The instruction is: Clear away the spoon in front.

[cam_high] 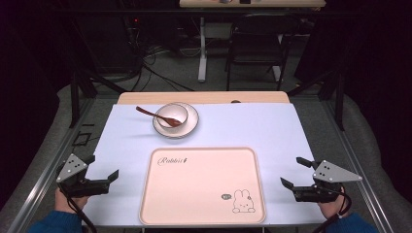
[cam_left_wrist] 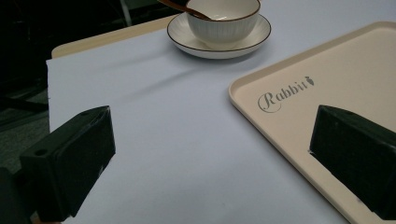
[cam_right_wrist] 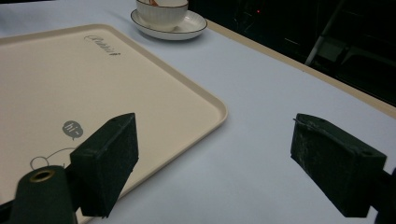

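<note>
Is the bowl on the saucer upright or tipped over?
Upright: the bowl sits level on its saucer, rim up, with the spoon leaning inside.

place: lab | cues: metal frame (cam_high: 73, 97), floor cables (cam_high: 155, 63) (dark room)

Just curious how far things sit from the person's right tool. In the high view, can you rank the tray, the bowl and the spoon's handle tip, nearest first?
From the right tool, whose jaws stand open:
1. Tray, just beside it, toward the table's middle.
2. Bowl, far side of the table, on a saucer.
3. Spoon's handle tip, sticking out past the bowl, farthest left.
</note>
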A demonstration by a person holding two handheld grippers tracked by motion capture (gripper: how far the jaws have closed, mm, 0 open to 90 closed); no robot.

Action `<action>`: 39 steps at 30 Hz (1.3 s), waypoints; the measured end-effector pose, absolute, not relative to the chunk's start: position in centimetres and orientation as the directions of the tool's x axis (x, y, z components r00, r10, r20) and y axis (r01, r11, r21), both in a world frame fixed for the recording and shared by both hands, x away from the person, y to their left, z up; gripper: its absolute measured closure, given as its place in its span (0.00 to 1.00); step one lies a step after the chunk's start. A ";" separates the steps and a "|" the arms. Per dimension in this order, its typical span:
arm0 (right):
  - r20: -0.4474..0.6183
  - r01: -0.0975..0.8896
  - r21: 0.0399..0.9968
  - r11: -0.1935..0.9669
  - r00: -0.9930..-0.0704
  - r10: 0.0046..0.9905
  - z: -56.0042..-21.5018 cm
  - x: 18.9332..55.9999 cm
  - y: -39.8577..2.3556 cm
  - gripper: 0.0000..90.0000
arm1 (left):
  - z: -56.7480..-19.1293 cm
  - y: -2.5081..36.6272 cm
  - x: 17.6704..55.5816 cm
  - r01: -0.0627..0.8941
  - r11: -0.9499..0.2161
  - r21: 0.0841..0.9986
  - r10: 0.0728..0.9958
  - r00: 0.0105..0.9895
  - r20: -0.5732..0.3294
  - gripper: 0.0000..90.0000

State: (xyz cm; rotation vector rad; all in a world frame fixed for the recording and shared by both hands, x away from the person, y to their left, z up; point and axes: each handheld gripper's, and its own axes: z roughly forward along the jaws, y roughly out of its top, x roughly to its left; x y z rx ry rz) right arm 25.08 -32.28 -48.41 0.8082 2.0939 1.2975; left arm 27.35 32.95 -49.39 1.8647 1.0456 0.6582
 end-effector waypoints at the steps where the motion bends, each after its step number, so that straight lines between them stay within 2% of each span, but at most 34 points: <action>1: -0.129 0.199 0.917 0.345 -0.672 0.729 -48.3 25.0 -32.4 0.16 | -49.4 32.9 27.4 0.403 -0.267 0.876 0.862 0.506 0.030 0.00; 17: -0.133 0.138 0.948 0.287 -0.649 0.749 -47.9 24.5 -32.9 0.16 | -49.4 33.0 27.4 0.414 -0.253 0.874 0.880 0.474 0.031 0.00; 28: -0.134 0.136 0.948 0.287 -0.647 0.750 -47.9 24.5 -32.9 0.16 | -48.7 32.3 28.3 0.423 -0.222 0.879 0.909 0.415 0.030 0.00; 39: -0.132 0.142 0.946 0.290 -0.650 0.748 -47.9 24.5 -32.9 0.16 | -47.6 31.2 30.0 0.453 -0.215 0.865 0.914 0.406 0.015 0.00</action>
